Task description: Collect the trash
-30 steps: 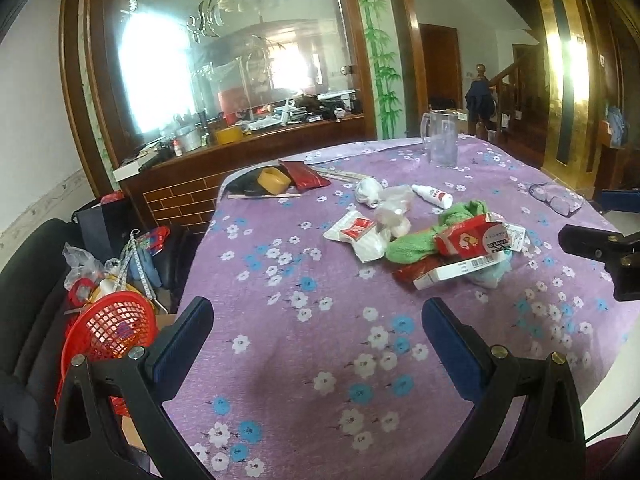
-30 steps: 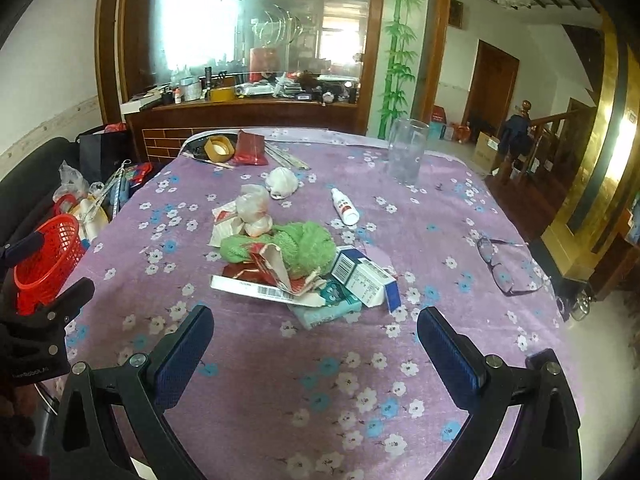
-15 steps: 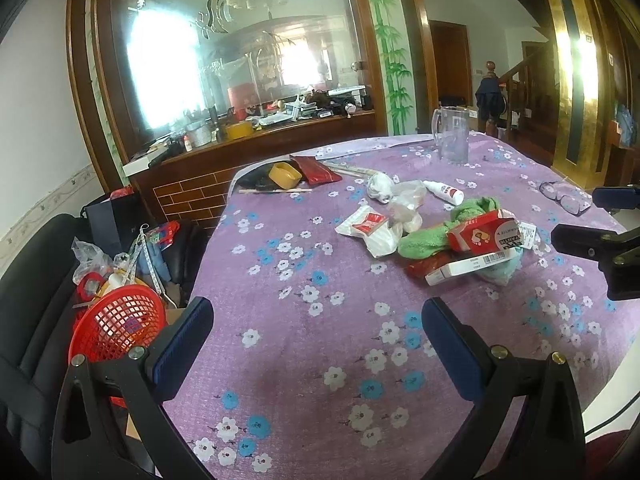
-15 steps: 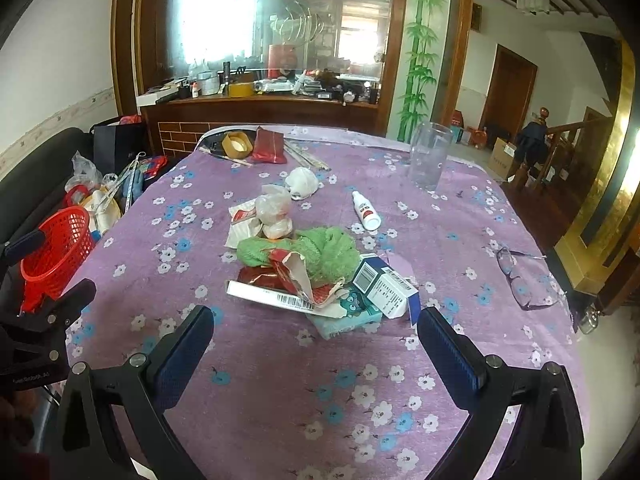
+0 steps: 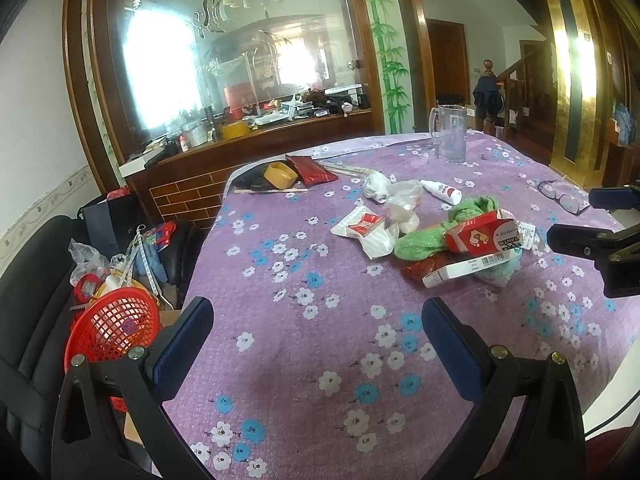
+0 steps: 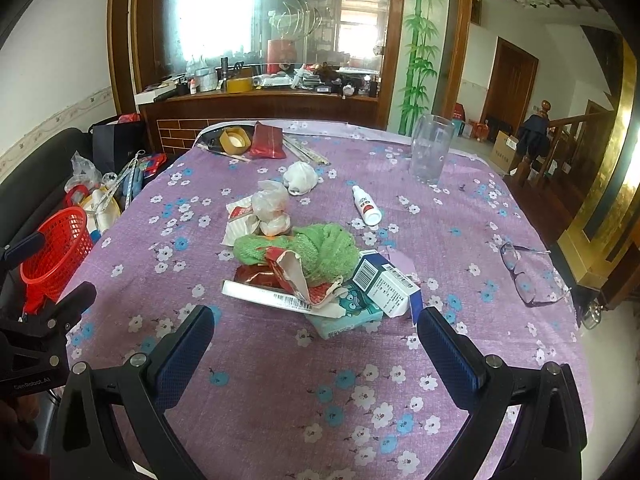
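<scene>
Hovering spread and empty, right tongs (image 6: 314, 344) and left tongs (image 5: 318, 332) face stacked litter pile (image 6: 316, 276); careless pinch could scatter cartons off purple floral surface (image 6: 280, 400).

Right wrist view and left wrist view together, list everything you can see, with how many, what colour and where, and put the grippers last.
Tablecloth: one, purple with white and blue flowers, covers the table.
Green cloth: one, in the trash pile mid-table.
Torn red packet: one, in front of the cloth.
White barcode box: one, blue edge, right of the pile.
Teal tissue pack: one, under the pile's near edge.
Crumpled plastic bag: one, clear, behind the cloth.
Small bottle: one, white, lying right of the bag.
Glass jug: one, clear, far right.
Tape roll: one, tan, far edge.
Glasses: one pair, right edge.
Basket: one, red, beside the table, left.
Left gripper: open, empty.
Right gripper: open, empty.
</scene>
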A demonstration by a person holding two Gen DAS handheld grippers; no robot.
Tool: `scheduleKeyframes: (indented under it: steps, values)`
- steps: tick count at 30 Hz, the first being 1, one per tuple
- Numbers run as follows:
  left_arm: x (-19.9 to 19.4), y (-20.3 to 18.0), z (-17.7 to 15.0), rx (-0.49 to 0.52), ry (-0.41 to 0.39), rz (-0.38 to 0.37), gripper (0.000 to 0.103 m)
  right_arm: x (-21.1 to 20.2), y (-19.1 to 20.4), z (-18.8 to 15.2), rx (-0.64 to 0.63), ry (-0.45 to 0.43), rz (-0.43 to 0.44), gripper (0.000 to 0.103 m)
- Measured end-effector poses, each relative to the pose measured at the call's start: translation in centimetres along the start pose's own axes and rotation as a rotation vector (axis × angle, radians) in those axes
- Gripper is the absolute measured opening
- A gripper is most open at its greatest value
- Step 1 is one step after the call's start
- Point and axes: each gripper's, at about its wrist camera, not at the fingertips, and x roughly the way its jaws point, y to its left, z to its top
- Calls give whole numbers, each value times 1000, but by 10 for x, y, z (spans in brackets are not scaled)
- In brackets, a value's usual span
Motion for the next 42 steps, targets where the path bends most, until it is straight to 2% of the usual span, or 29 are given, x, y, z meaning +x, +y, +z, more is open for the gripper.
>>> scheduleKeyframes:
  steps: [18,24,27,31,36,41,42]
  values:
    - [6,-2,3,4,5,-11,103,11,0,1,-4,18,8,102]
    - [14,-15,5,40,-6,-57,103,14,-17,0,54,46,43,93]
    - [17,-34,8,120,-44,-87,103,16,-34,-2,117,74,78,83]
    - [25,-65,12,241,-85,-131,102,17,-54,-6,174,96,86,74]
    - [42,-107,10,443,-131,-138,93,11,-73,-13,207,103,68,73]
    - [61,-133,11,565,-166,-124,87,6,-92,-23,228,115,45,73]
    - [67,-138,10,599,-175,-117,83,5,-96,-25,235,119,39,73]
